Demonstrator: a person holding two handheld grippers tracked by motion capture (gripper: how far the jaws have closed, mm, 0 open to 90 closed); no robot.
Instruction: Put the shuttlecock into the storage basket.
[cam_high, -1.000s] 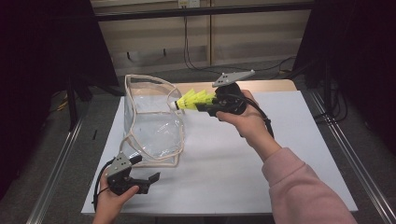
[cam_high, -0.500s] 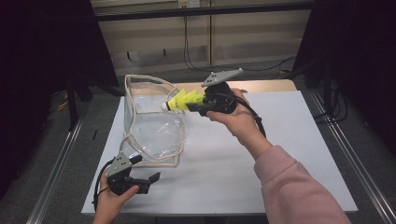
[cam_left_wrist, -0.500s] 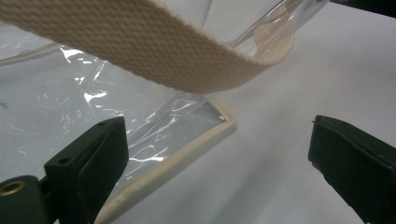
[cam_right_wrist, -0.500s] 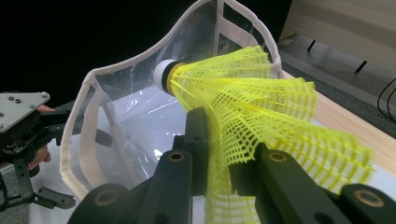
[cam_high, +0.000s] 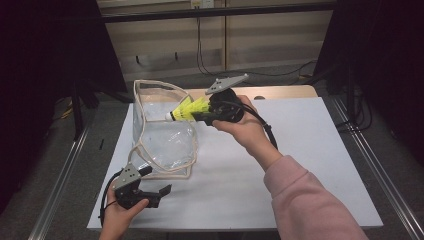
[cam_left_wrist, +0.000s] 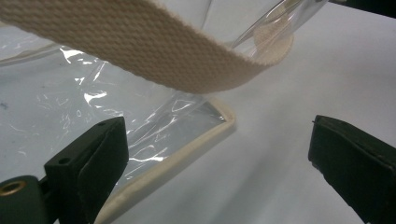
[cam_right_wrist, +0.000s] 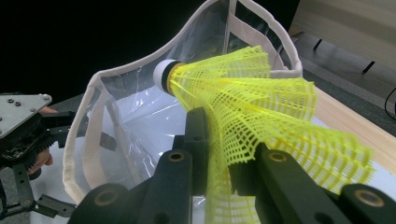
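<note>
A clear plastic bag (cam_high: 165, 132) with cream fabric trim stands open on the white table, and its strap (cam_left_wrist: 154, 56) hangs across the left gripper view. My right gripper (cam_high: 202, 116) is shut on the skirt of a yellow shuttlecock (cam_high: 187, 109), held in the air over the bag's right rim with the white cork tip pointing left. In the right gripper view the shuttlecock (cam_right_wrist: 247, 112) is pinched between the jaws, its tip above the bag's opening (cam_right_wrist: 154, 116). My left gripper (cam_high: 161, 192) rests open near the table's front left, beside the bag's lower corner (cam_left_wrist: 196, 135).
The white tabletop (cam_high: 310, 150) has free room to the right of the bag. A wooden strip (cam_high: 285, 91) runs along the back edge. Metal rails (cam_high: 372, 165) flank the table, and cables (cam_high: 200, 45) hang at the back wall.
My right gripper has carried the shuttlecock left and a little lower, from beside the bag to over its right rim. The left gripper has stayed put.
</note>
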